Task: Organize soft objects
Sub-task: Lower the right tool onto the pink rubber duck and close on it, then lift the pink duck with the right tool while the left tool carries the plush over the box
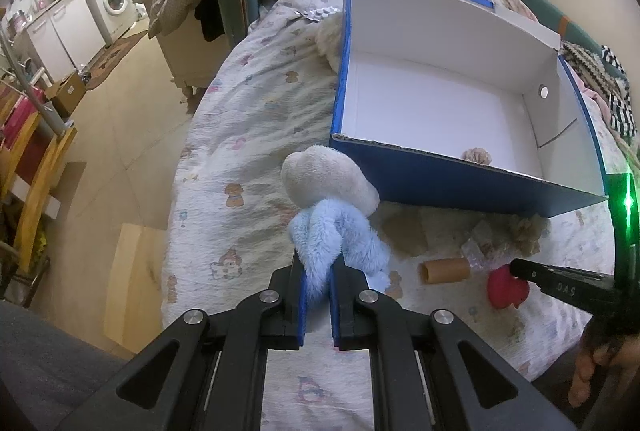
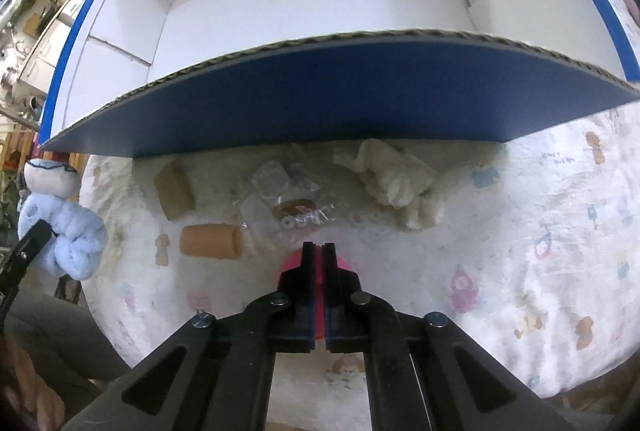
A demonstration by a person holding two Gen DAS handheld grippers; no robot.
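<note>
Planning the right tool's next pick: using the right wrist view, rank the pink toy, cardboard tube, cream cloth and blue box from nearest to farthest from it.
1. Pink toy, in the right tool.
2. Cardboard tube, just left.
3. Cream cloth, ahead to the right.
4. Blue box, behind everything.

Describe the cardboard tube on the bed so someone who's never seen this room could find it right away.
Find the big blue box with the white inside on the bed. On the quilt before its near wall lies a short brown cardboard tube on its side, beside crinkly clear plastic packaging. It is the only open-ended cylinder there.
</note>
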